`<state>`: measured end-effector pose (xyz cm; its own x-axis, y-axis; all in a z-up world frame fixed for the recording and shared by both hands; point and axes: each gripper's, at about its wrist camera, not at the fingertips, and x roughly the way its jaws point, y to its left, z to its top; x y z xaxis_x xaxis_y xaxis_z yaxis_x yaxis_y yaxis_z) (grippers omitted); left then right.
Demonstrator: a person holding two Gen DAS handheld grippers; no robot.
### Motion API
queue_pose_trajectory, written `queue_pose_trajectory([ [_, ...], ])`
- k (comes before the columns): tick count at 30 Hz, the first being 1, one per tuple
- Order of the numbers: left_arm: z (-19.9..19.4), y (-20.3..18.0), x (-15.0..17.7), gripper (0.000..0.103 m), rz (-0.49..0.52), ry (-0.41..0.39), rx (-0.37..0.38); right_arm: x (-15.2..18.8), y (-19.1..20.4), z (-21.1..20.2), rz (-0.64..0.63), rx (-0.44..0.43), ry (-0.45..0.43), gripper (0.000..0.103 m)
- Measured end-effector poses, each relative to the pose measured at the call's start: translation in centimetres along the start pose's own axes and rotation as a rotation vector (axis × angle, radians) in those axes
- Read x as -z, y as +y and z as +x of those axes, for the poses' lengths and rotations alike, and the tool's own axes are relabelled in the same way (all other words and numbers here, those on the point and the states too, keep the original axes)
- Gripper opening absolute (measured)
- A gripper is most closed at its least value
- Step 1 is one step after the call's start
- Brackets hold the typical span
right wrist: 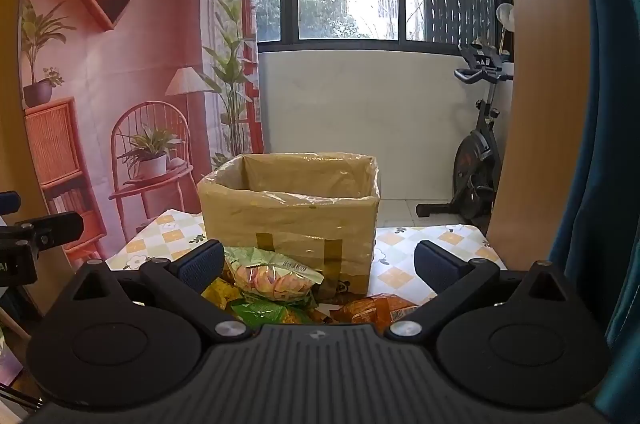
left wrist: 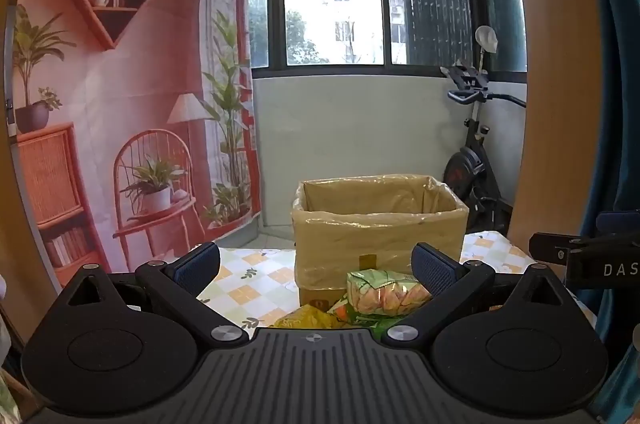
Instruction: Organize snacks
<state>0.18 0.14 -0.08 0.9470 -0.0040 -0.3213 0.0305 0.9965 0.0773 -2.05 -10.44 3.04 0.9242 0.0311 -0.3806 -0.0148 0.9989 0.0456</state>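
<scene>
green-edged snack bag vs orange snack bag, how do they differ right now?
The green-edged snack bag has a clear window showing pinkish pieces; the orange snack bag is opaque orange-brown. The green-edged one sits on top of the pile, near the right tool's left finger; the orange one lies low on the tablecloth, to the right. Both lie in front of the cardboard box, ungripped.

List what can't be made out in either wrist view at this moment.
- Inside of the lined cardboard box: both views sit too low, and its front wall hides any contents.
- Snack pile: each tool's own body cuts off the lower packets, so their count is unclear; the orange packet is half covered.
- Packet print: too small to read.
- Left tool and right tool: both open, holding nothing.
</scene>
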Motion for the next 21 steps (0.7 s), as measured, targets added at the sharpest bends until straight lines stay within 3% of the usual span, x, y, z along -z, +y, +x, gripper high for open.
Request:
queue_pose_trajectory([
  [21,0.34,0.41,-0.23,0.103,-0.038,0.018,-0.012,0.46,0.29,-0.31,-0.022,0.021,-0.005,0.103],
])
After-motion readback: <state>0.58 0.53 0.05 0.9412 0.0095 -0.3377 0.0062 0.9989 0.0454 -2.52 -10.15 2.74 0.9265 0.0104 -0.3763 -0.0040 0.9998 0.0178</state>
